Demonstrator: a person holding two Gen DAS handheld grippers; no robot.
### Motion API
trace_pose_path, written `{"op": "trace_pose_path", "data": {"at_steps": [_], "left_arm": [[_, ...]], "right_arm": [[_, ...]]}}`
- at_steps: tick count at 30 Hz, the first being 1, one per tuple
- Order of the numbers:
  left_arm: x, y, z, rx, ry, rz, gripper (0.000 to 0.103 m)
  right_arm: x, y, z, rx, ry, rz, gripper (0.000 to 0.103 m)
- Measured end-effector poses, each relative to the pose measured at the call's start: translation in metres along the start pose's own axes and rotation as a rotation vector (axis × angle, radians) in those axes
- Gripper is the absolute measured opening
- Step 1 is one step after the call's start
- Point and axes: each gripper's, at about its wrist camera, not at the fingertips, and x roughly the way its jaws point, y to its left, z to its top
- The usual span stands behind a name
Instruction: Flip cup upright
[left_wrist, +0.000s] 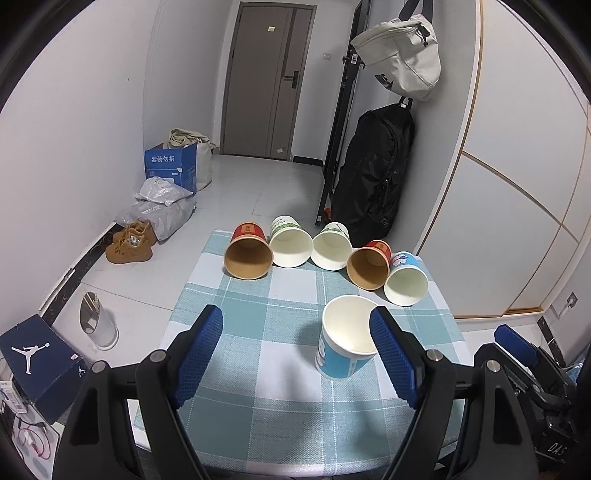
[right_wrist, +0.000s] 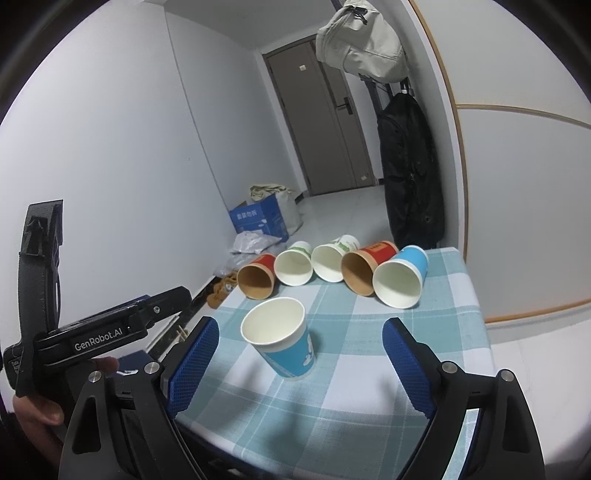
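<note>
left gripper (left_wrist: 295, 354) blk frame, blue textured pads (left_wrist: 199, 350), silver screws, "GenRobot.AI" mark, right gripper (right_wrist: 299, 365) same

A grey door (left_wrist: 267, 79) is seen shut at the far end of the hallway. A black bag (left_wrist: 373, 173) is hung below a pale one (left_wrist: 402, 55) on the right wall. Against the left wall, a blue carton (left_wrist: 171, 166), grey plastic parcels (left_wrist: 159, 206) and tan shoes (left_wrist: 131, 242) are set. A navy shoebox (left_wrist: 38, 362) is placed nearer, beside what may be a small white bin (left_wrist: 98, 321).
</note>
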Motion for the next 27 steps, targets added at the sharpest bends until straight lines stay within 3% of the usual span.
{"op": "trace_pose_path", "data": {"at_steps": [27], "left_arm": [[-0.0011,-0.0041,-0.0014,0.013,0.004,-0.015,0.078]], "right_arm": [[0.0008,0.0007,0.0009,-0.011,-0.003,0.001,0.092]]}}
